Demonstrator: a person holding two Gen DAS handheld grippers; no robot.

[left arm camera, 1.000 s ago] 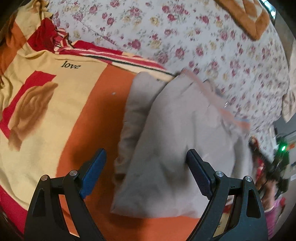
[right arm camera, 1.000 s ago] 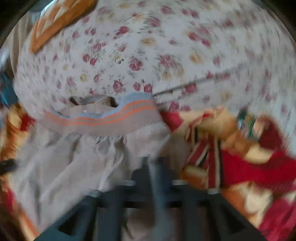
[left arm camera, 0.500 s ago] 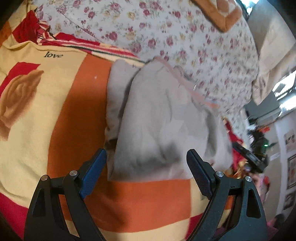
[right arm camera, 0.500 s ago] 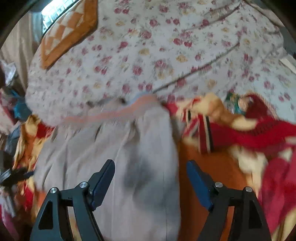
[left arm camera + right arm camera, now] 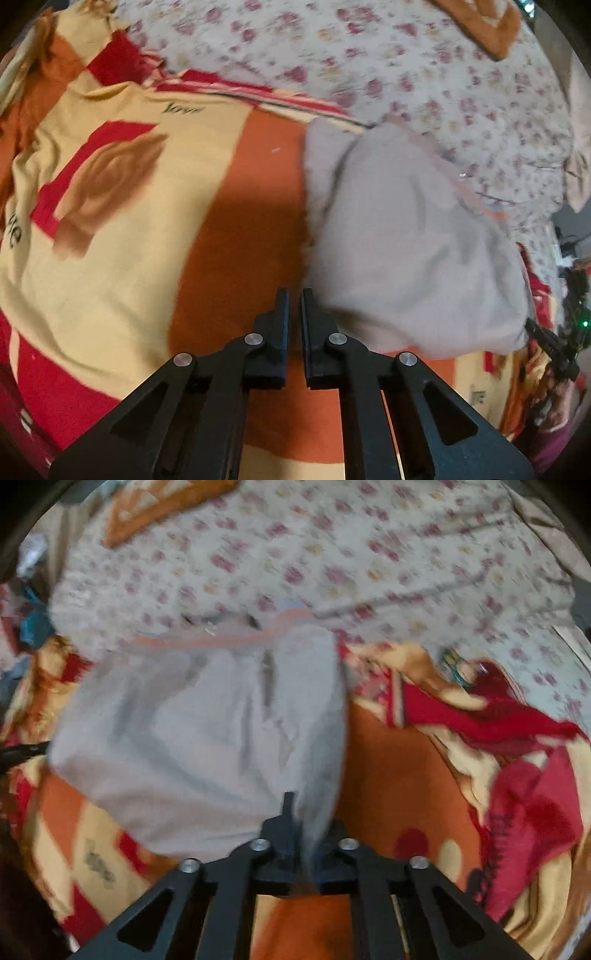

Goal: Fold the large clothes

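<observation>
A folded grey garment [image 5: 406, 251] with an orange-striped waistband [image 5: 236, 638] lies on an orange, yellow and red blanket [image 5: 229, 229]. My left gripper [image 5: 293, 295] is shut just off the garment's near left corner. Only orange blanket shows in the slit between its fingers, and the cloth's edge lies beside the right finger. In the right wrist view the garment [image 5: 192, 738] fills the middle left. My right gripper [image 5: 301, 812] is shut on its near right edge, and a strip of grey cloth runs up between the fingers and hides the right fingertip.
A floral sheet [image 5: 406, 74] covers the bed beyond the garment, with an orange patterned cushion [image 5: 491, 33] at the far end. Crumpled red and yellow blanket folds [image 5: 517, 775] pile up on the right. Clutter lies past the bed's edge [image 5: 561, 354].
Both grippers stood open half a second ago and are now shut. The right one closed on the garment's edge. The left one closed beside the near corner with nothing in it.
</observation>
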